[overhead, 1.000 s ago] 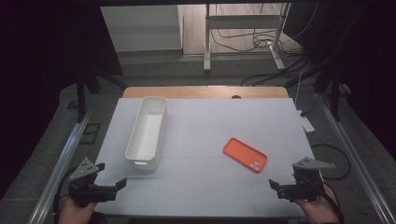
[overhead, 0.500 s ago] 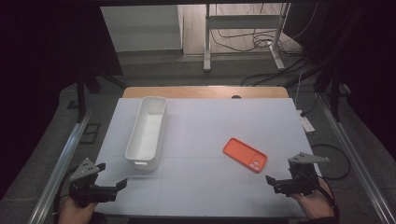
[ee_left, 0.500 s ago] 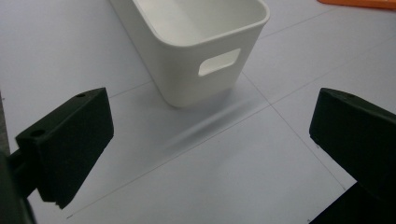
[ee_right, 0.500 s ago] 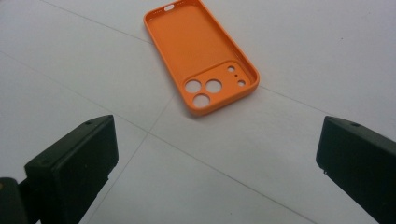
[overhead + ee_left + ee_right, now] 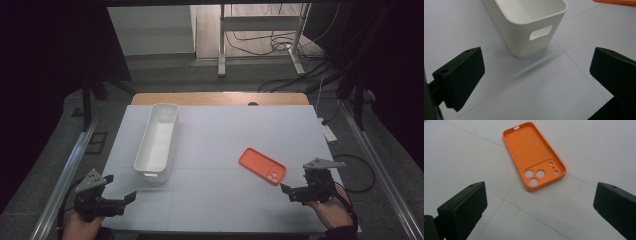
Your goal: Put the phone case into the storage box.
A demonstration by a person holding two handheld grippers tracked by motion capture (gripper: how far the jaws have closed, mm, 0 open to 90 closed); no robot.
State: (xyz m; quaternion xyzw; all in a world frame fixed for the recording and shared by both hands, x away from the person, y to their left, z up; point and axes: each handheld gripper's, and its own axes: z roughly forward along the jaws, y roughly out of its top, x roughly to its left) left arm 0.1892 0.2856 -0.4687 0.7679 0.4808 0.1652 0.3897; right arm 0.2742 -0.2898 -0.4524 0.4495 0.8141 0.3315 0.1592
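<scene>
Right gripper view: right gripper (image 5: pixel 540 202) jaws wide apart, orange phone case (image 5: pixel 534 155) just ahead, camera holes visible.
Left gripper view: left gripper (image 5: pixel 537 80) gaping, white bin (image 5: pixel 529 22) handle slot ahead.

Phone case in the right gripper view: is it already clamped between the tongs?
No, the orange phone case lies flat on the table, inner side up, ahead of the right tongs, whose jaws stand wide apart.

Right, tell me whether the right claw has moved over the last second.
Yes. The right claw has slid left, closing toward the orange phone case, which has stayed put on the table.
</scene>
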